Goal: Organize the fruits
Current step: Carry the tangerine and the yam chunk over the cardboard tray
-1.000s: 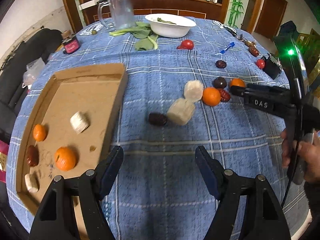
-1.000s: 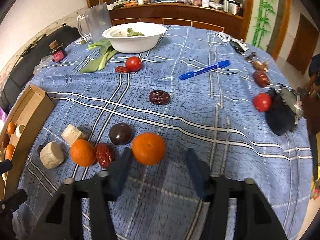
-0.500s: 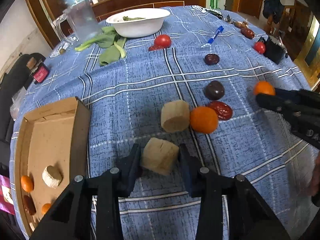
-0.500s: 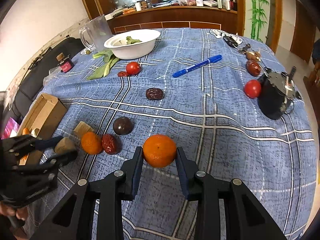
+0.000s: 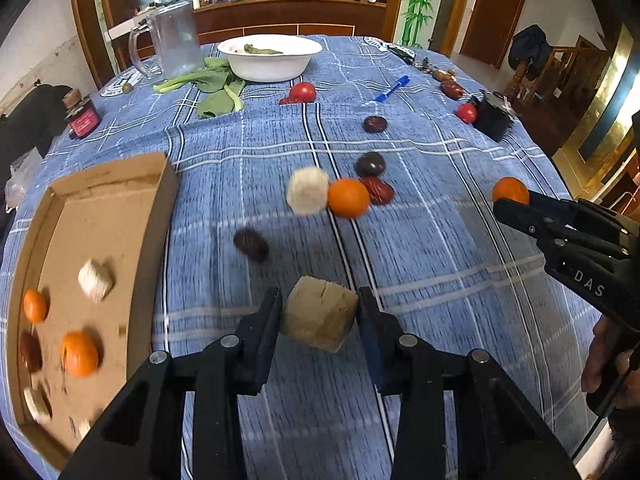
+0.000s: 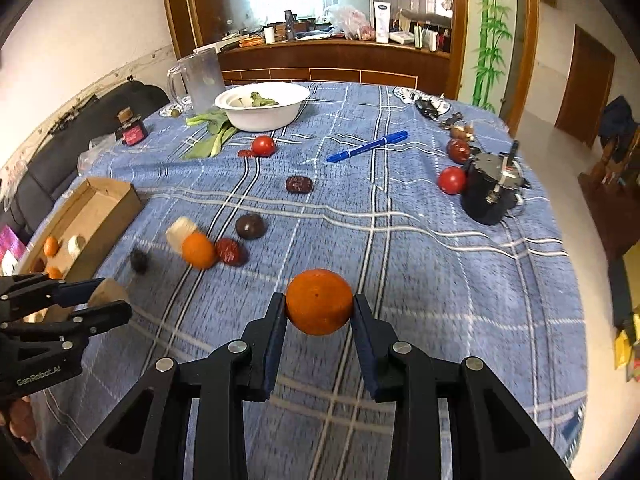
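My left gripper is shut on a pale tan fruit chunk and holds it just above the blue plaid cloth. To its left lies the cardboard tray with oranges, dark fruits and pale chunks in it. My right gripper is shut on an orange, lifted off the cloth. On the cloth between them lie another pale chunk, an orange, a red date, a dark round fruit and a dark date. In the right wrist view the left gripper shows at lower left.
A white bowl, a clear jug, leafy greens, two tomatoes, a blue pen, a black device and a small jar stand farther back. A hand holds the right gripper's handle.
The left gripper closed on the tan chunk and lifted it back toward the tray. The right gripper closed on the orange and raised it off the cloth.
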Demonstrator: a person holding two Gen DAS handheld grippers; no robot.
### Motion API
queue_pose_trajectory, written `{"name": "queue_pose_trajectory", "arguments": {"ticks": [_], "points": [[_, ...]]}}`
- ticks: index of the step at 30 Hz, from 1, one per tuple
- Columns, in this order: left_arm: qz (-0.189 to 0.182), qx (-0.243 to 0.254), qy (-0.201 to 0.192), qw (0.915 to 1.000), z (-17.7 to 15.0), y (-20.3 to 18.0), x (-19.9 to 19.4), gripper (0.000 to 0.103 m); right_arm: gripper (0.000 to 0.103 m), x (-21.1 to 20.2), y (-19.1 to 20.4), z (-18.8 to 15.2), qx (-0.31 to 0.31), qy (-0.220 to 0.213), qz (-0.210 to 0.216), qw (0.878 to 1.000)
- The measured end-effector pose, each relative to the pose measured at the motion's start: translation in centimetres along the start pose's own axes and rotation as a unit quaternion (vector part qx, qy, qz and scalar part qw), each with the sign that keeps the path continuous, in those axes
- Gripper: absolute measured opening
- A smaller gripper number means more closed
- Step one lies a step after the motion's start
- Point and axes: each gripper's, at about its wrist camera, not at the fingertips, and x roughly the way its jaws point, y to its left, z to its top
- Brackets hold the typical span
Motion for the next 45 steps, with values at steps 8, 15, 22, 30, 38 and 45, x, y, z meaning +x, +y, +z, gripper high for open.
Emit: {"name": "queue_pose_trajectory", "arguments": {"ticks": [8, 15, 22, 30, 38, 45], "points": [[-0.003, -0.018, -0.011, 0.9998, -3.0, 0.1, -2.1, 0.037, 0.035, -2.7, 1.6, -3.5, 0.015, 0.008, -0.012, 1.000], [-0.006, -0.025, -0.032, 0.9992, -3.5, 0.8, -4.2, 0.037, 0.035, -3.6, 3.1, -5.6, 0.025, 0.023, -0.016, 0.999], [-0.005, -0.034, -0.049, 0.9982, -3.8, 2.2, -6.0, 0.037, 0.035, -4.2, 4.9, -5.0, 0.013, 0.017, -0.018, 1.000], [0.007, -0.062, -0.068, 0.9957, -4.0, 5.3, -7.9, 0.037, 0.035, -4.3, 8.2, -3.6, -0.012, 0.009, -0.002, 1.000], [0.035, -0.105, -0.082, 0.9905, -4.6, 10.2, -9.7, 0.037, 0.035, -3.3, 12.0, -1.4, -0.035, 0.008, 0.034, 0.999], [0.075, -0.148, -0.081, 0.9827, -5.8, 15.5, -10.6, 0.037, 0.035, -2.2, 15.7, 0.9, -0.061, 0.004, 0.064, 0.996]]}}
